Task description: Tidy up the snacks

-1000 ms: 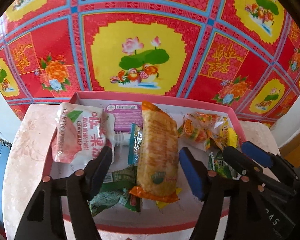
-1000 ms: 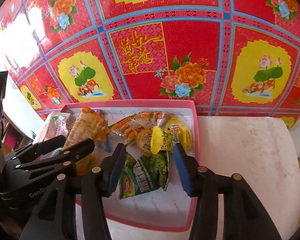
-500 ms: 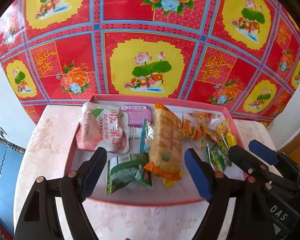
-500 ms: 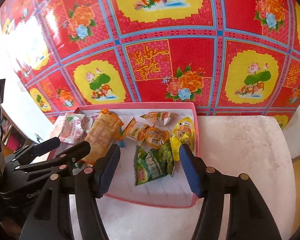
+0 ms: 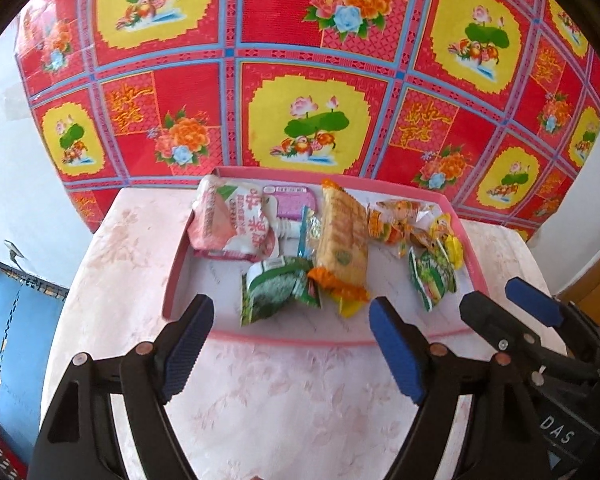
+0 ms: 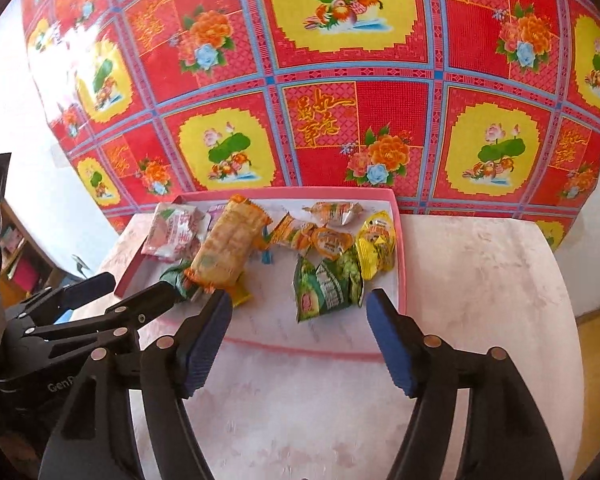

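Pale table (image 5: 284,400) against floral cloth (image 5: 308,60), seemingly.

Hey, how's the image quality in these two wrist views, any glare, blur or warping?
Left wrist view: even daylight; the fisheye bows the red patterned cloth; the tray's near rim is slightly smeared. Right wrist view: strong white glare washes out the cloth's upper left; the snacks are a bit soft, corners vignetted black.
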The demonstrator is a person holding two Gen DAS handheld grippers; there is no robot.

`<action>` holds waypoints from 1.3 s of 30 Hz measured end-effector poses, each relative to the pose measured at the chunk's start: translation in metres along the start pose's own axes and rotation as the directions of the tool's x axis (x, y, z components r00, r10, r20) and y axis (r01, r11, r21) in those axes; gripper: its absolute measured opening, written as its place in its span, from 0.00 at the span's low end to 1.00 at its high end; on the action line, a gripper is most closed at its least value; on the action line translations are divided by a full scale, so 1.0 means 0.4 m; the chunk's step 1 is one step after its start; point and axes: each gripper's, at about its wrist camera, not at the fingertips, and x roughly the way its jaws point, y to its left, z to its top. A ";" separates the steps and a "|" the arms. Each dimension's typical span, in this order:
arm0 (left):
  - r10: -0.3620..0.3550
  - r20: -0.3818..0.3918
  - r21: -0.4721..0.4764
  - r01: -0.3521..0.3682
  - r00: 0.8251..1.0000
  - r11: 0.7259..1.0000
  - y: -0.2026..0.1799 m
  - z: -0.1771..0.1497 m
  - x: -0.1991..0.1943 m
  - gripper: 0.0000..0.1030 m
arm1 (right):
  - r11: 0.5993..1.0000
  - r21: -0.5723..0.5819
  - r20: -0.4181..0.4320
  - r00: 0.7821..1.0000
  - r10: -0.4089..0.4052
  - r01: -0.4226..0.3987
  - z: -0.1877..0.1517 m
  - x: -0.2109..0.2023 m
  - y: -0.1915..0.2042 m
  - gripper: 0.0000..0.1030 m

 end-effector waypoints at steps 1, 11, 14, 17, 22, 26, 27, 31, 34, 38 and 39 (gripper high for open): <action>0.002 -0.004 0.000 -0.002 1.000 1.000 0.002 -0.008 -0.004 0.81 | 1.000 0.000 -0.005 1.000 0.001 -0.001 -0.008 -0.003 0.004 0.70; 0.011 -0.064 0.006 -0.010 0.998 1.000 0.005 -0.071 -0.010 0.81 | 0.999 0.020 -0.069 0.997 -0.025 0.026 -0.078 -0.003 0.010 0.70; 0.017 -0.085 0.009 -0.016 0.996 1.000 0.005 -0.090 -0.001 0.81 | 0.999 0.028 -0.094 0.995 -0.038 0.041 -0.099 0.009 0.005 0.70; 0.023 -0.104 0.010 -0.022 0.994 1.000 0.009 -0.106 0.012 0.81 | 0.998 0.036 -0.114 0.992 -0.053 0.058 -0.113 0.021 -0.003 0.70; 0.035 -0.121 0.013 -0.034 0.992 0.999 0.009 -0.121 0.028 0.81 | 0.995 0.048 -0.144 0.986 -0.080 0.088 -0.129 0.044 -0.012 0.70; 0.039 -0.137 0.010 -0.038 0.990 0.999 0.011 -0.131 0.043 0.81 | 0.994 0.042 -0.164 0.982 -0.094 0.102 -0.140 0.063 -0.011 0.70; 0.039 -0.141 0.009 -0.039 0.989 0.999 0.012 -0.132 0.047 0.81 | 0.994 0.041 -0.168 0.981 -0.097 0.105 -0.142 0.068 -0.010 0.70; 0.048 -0.143 0.015 -0.046 0.989 0.999 0.013 -0.139 0.057 0.81 | 0.992 0.024 -0.168 0.978 -0.120 0.125 -0.148 0.078 -0.005 0.70; 0.060 -0.140 0.028 -0.057 0.988 0.998 0.009 -0.142 0.060 0.81 | 0.990 0.012 -0.165 0.977 -0.135 0.138 -0.151 0.083 -0.001 0.71; 0.078 -0.131 0.033 -0.074 0.988 0.997 0.009 -0.142 0.062 0.81 | 0.987 0.010 -0.157 0.975 -0.155 0.159 -0.154 0.085 0.002 0.71; 0.082 -0.130 0.034 -0.078 0.988 0.996 0.010 -0.141 0.062 0.81 | 0.987 0.005 -0.156 0.975 -0.161 0.163 -0.154 0.086 0.004 0.71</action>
